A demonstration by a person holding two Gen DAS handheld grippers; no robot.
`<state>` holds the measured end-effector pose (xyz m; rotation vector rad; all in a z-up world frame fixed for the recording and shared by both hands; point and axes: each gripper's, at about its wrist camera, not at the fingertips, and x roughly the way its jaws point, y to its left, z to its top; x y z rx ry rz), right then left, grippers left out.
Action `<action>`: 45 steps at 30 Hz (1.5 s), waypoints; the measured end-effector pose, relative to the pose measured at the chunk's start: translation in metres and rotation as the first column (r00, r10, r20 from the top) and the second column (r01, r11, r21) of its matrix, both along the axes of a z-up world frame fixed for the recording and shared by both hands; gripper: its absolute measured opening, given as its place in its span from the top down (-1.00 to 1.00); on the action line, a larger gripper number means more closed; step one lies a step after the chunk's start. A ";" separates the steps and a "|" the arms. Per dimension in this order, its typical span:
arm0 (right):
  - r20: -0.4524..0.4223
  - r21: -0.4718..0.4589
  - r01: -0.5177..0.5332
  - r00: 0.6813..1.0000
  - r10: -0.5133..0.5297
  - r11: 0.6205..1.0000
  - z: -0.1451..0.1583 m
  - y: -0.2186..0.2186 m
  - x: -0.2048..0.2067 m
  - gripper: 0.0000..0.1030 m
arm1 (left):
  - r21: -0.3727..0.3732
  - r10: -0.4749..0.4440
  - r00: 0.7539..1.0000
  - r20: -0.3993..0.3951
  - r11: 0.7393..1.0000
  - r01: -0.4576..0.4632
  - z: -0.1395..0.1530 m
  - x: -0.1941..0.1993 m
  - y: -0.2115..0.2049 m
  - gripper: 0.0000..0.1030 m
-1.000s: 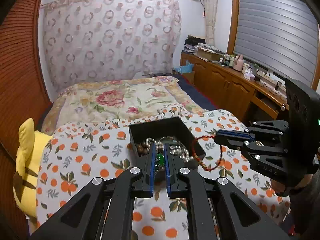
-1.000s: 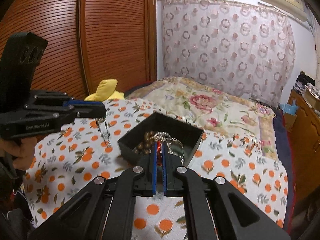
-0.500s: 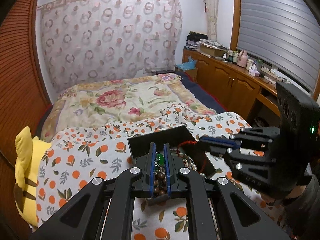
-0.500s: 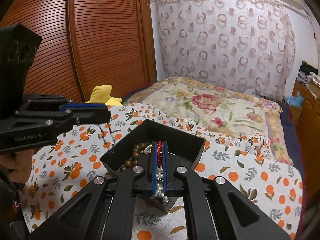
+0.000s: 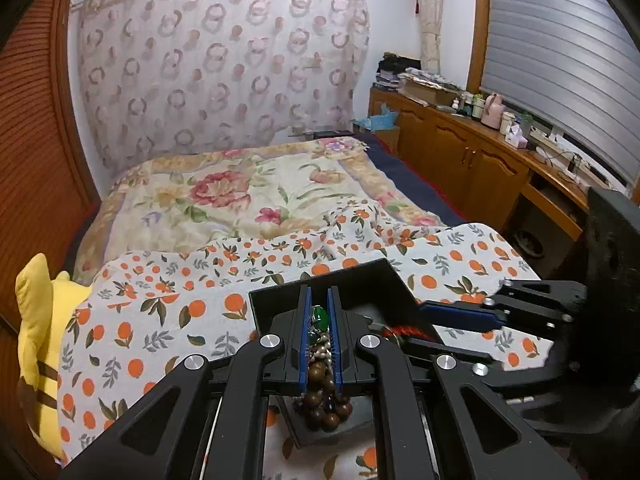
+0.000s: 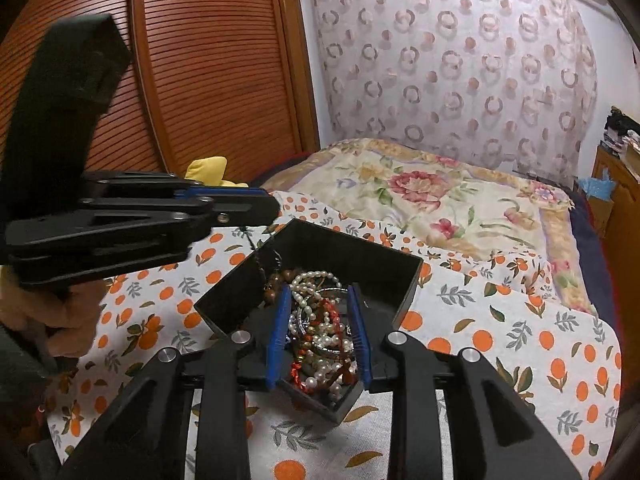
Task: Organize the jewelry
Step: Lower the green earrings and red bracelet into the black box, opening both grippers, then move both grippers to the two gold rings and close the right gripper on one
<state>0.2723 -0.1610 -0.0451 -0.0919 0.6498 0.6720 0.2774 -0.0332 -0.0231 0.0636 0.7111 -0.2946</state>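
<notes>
Box walls hem both tongs – open cloth lies all around.

My right tongs have just been opening over the black box of tangled jewelry; my left tongs dangle a chain at its rim.

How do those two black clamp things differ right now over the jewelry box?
The left gripper is shut, with something thin and dark dangling from it. The right gripper has just been opening; its jaws stand apart, pressing nothing, over pearls and red cord. Both have blue pads and hover over the black box.
</notes>
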 end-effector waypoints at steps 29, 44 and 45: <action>-0.034 -0.073 0.021 0.999 -0.023 0.997 -0.015 -0.017 -0.090 0.39 | 0.019 0.013 1.000 0.021 1.000 -0.013 -0.011 -0.060 0.012 -0.39; -0.144 -0.144 -0.076 0.988 0.056 0.987 -0.056 -0.004 -0.132 0.39 | 0.070 0.015 0.995 -0.095 0.998 -0.008 -0.067 -0.100 0.022 -0.69; -0.142 -0.151 -0.081 0.988 0.060 0.985 -0.057 -0.002 -0.133 0.39 | 0.075 0.013 0.994 -0.108 0.997 -0.005 -0.072 -0.101 0.021 -0.69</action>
